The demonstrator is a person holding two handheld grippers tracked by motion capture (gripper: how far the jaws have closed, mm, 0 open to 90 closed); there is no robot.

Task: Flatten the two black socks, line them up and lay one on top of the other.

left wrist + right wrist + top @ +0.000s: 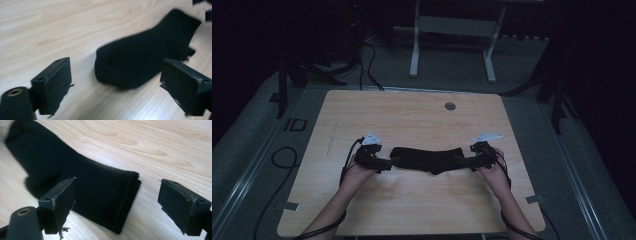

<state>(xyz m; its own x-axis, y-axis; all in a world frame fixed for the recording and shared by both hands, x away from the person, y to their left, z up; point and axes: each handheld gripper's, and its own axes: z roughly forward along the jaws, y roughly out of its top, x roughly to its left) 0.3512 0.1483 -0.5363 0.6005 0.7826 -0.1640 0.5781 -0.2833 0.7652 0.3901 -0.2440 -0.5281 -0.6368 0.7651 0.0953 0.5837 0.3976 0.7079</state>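
nearest the person, the two forearms come up from the six o'clock edge of the wooden table (412, 200) and spread apart, so each hand can meet one end of the black sock (428, 160), which lies flat and crosswise a little below the table's middle

the left gripper (388, 163) sits at the sock's nine o'clock end; in the left gripper view its jaws stand wide apart with bare wood between them and the rounded toe (110, 72) of the sock just ahead, not yet inside the gap, so it holds nothing

the right gripper (463, 161) sits at the three o'clock end; in the right gripper view its jaws are also spread wide, one jaw over the ribbed cuff (125, 202) and the other off over bare wood, with no pinch on the fabric. the cuff shows stacked edges, which may mean a folded or doubled layer, though i cannot tell

the mirrored placement suggests both ends are meant to be taken at once, probably to lift, stretch or fold the sock; each gripper would need to close on its end first

farther off, toward twelve o'clock, a small round grommet (450, 106) sits in the tabletop, and beyond the edge stands a white desk frame (452, 45)
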